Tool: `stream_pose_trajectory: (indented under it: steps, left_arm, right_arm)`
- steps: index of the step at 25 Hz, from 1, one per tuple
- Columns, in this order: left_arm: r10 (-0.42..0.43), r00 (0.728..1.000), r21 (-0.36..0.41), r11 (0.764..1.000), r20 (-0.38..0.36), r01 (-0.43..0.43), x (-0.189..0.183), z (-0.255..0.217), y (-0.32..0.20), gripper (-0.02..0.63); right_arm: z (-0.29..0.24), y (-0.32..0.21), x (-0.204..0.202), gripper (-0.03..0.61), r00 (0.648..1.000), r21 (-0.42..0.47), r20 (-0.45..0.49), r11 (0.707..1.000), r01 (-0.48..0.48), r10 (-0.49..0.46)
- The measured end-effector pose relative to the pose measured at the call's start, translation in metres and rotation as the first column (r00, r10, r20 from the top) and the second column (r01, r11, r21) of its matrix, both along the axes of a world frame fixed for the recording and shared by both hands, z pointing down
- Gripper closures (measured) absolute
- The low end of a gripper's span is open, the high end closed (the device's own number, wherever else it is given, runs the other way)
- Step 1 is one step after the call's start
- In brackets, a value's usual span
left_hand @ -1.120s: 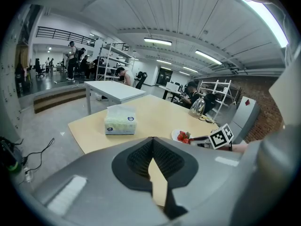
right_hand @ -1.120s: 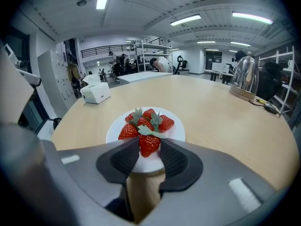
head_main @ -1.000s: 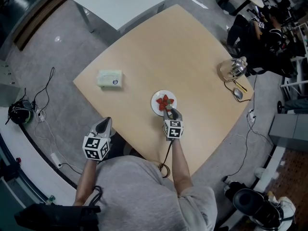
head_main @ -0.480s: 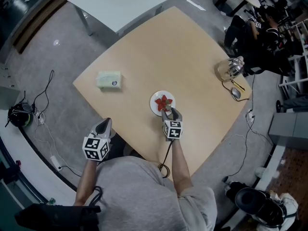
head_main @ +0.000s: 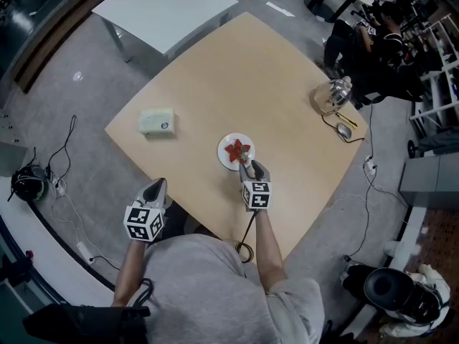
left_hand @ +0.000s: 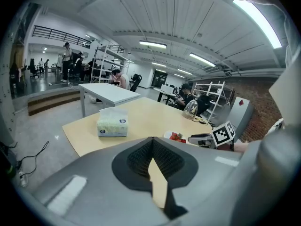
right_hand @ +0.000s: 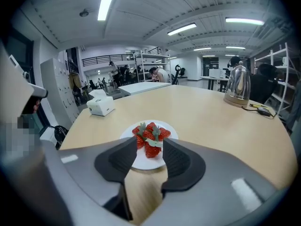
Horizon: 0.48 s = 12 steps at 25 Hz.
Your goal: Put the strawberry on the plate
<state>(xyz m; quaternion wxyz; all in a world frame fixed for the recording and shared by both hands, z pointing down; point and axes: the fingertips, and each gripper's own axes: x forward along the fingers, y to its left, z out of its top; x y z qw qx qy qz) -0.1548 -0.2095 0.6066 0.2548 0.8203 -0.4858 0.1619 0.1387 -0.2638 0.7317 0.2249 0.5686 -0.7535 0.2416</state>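
A white plate [head_main: 225,158] lies near the table's front edge, with several red strawberries [head_main: 237,150] piled on it. My right gripper [head_main: 248,166] hovers just short of the plate, pointing down at it. In the right gripper view the strawberries [right_hand: 151,134] lie on the plate [right_hand: 172,132] beyond the right gripper [right_hand: 149,144]. Its jaws have just been closing a little, but the pads press on nothing. My left gripper [head_main: 154,189] hangs off the table's left front edge. In its own view the left gripper [left_hand: 152,144] has its tips together and holds nothing.
A pale tissue box [head_main: 157,120] sits at the table's left. A glass kettle [head_main: 330,96] and a mouse [head_main: 345,130] are at the far right corner. A white table [head_main: 165,6] stands beyond, and cables trail on the floor [head_main: 68,138]. People sit at the back right.
My right gripper has lifted slightly and drawn back from the strawberries on the plate. The left gripper has stayed where it was.
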Motion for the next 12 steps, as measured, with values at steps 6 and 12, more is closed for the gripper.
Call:
stream_pose_trajectory:
  steps: [6, 12]
  left_arm:
    - [0.048, 0.999, 0.015, 0.999, -0.004, -0.048, 0.016, -0.004, 0.004, 0.594]
    - [0.108, 0.994, 0.041, 0.993, -0.009, -0.108, 0.037, -0.012, 0.008, 0.594]
  right_arm:
    - [-0.026, 0.015, 0.006, 0.444, 0.999, 0.061, 0.018, 0.997, -0.036, 0.035]
    - [-0.07, 0.033, 0.018, 0.486, 0.996, 0.162, 0.034, 0.983, -0.086, 0.082]
